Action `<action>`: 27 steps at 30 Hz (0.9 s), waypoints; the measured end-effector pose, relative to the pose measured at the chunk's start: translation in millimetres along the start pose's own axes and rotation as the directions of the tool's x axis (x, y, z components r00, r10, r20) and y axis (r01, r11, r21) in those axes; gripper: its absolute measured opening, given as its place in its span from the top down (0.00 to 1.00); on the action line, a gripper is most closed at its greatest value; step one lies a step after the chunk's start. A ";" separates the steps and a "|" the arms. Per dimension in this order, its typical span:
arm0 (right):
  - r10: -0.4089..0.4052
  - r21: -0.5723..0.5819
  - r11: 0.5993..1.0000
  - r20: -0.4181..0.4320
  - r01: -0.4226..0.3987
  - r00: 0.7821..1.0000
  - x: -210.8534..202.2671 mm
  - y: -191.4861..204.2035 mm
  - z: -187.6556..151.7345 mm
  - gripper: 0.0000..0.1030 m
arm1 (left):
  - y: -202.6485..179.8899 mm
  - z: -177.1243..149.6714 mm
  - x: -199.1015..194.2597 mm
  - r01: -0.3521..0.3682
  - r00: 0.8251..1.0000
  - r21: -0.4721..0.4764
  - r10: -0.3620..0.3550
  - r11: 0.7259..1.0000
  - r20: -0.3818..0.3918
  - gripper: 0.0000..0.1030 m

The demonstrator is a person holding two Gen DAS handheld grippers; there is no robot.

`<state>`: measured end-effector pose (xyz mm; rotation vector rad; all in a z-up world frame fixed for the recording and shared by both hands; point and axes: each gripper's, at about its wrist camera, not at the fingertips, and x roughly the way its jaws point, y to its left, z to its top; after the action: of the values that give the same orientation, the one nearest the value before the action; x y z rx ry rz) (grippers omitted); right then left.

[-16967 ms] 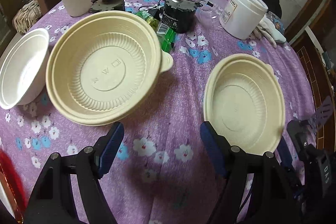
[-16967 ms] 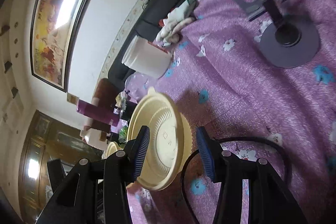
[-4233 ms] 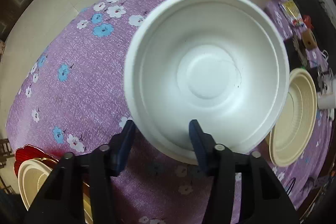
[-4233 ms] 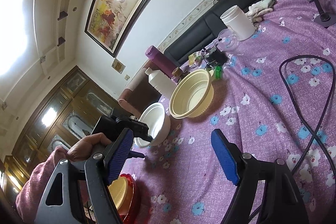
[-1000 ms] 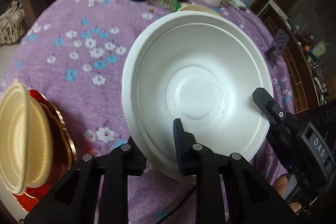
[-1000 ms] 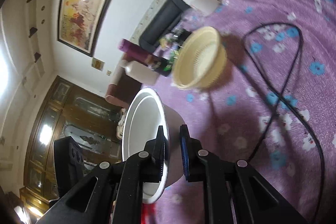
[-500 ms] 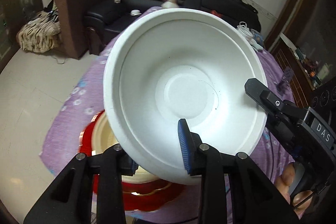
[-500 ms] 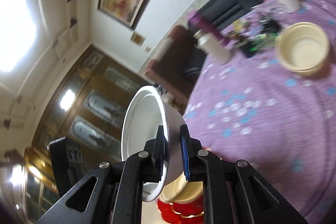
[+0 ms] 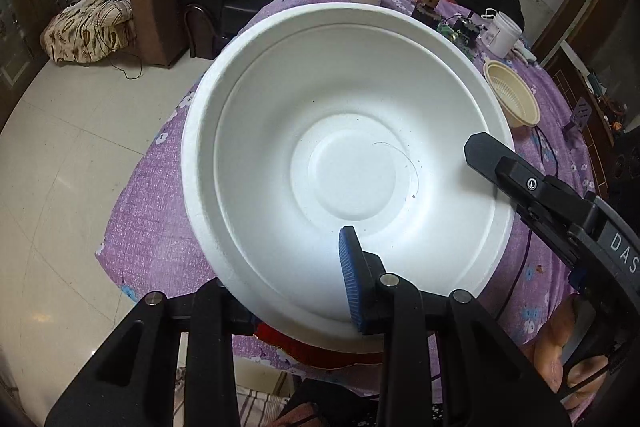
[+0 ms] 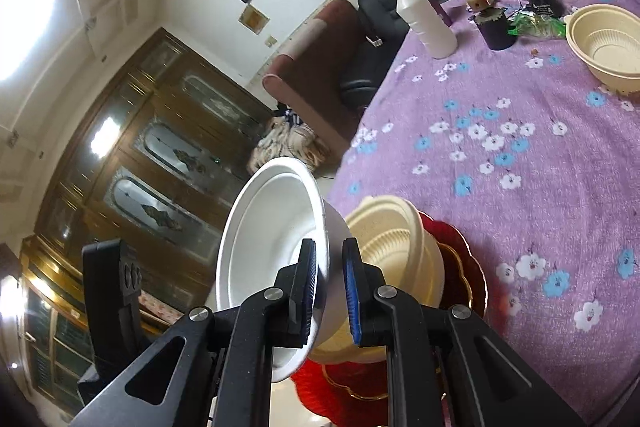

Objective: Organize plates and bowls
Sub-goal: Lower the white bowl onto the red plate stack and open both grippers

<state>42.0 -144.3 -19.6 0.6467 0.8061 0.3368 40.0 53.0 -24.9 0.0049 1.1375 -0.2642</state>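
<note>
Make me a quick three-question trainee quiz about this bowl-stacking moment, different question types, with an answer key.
1. True or false: the right gripper grips the white bowl's rim.
2. What sits on the red plate? A) white bottle B) cream bowl C) purple flask
3. Fill in: a second cream bowl stands far across the ____ tablecloth.

Key: 1 true: one of its jaws is inside the wall, one outside. 2 B: the cream bowl sits on it. 3 purple.
</note>
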 end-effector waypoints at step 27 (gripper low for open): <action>-0.139 -0.098 0.985 0.037 0.142 0.990 -3.5 1.2 -21.2 0.83 | -4.0 -13.9 -10.6 -0.070 0.997 0.060 0.069 0.996 0.023 0.43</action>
<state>23.6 -136.6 -27.8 0.4967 0.7967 0.2374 22.5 53.2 -20.8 0.0948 1.1062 -0.2364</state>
